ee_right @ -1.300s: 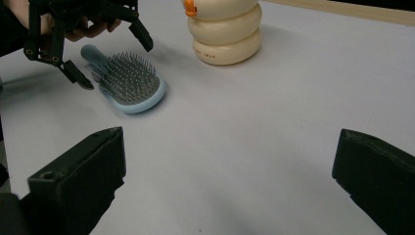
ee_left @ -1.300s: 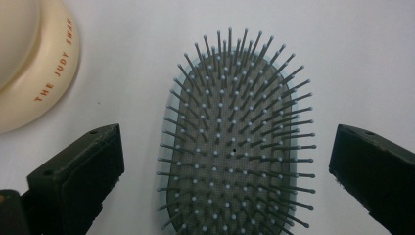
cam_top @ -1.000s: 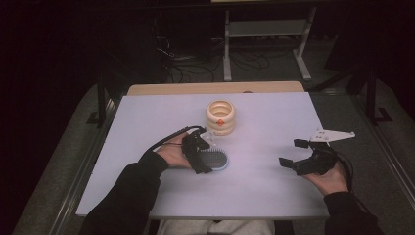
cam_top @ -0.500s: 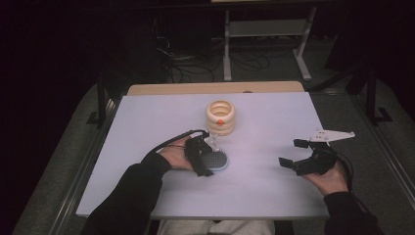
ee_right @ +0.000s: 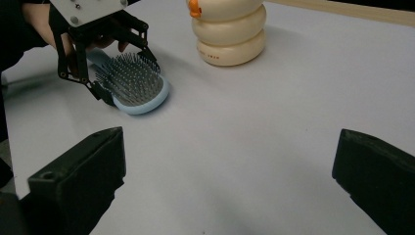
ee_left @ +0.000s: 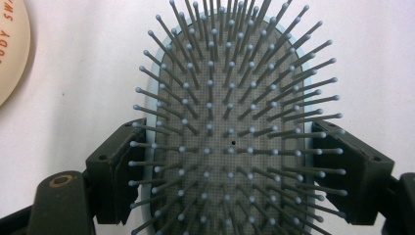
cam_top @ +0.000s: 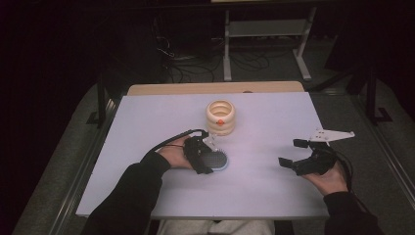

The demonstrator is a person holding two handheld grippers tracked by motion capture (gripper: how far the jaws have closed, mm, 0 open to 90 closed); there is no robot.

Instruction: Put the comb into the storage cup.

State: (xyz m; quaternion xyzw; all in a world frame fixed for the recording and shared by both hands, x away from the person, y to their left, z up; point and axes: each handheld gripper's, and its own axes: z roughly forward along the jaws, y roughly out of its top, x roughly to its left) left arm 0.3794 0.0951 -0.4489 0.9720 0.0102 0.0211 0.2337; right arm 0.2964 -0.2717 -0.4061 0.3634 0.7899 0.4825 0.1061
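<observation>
Between the left gripper's (ee_left: 230, 176) jaws, hairbrush (ee_left: 230, 98)

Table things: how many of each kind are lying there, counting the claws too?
Hairbrush, blue, bristles up: 1
Cream ringed container: 1
Claws: 2, the left claw shut on the hairbrush, the right claw open over the bare table
Total: 4

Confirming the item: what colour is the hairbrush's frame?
Light blue, around a grey bristle pad; the hairbrush shows it best in the right gripper view.
</observation>
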